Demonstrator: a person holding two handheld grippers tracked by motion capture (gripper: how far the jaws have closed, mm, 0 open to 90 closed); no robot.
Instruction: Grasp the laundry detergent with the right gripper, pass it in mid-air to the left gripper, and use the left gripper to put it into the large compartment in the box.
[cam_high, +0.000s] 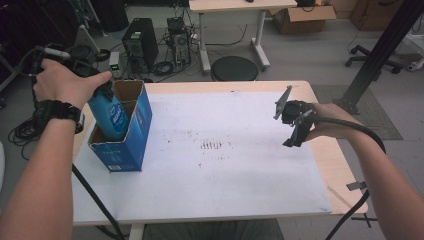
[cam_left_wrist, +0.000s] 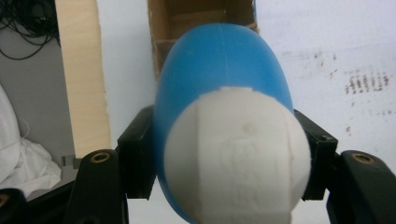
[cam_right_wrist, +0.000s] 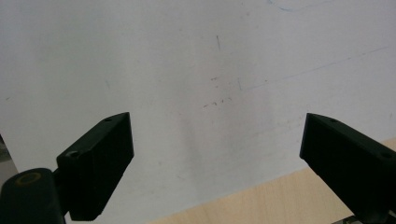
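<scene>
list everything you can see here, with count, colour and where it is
bottle: 1, blue with a white cap, held part-way inside the box
box: 1, blue cardboard, open top, left side of the table
table: 1, white sheet over a light wood top
computer tower: 1, black, on the floor beyond the table
round stool: 1, black, beyond the table's far edge
left gripper: 1, black, shut on the bottle
right gripper: 1, black, open above the table's right side
</scene>
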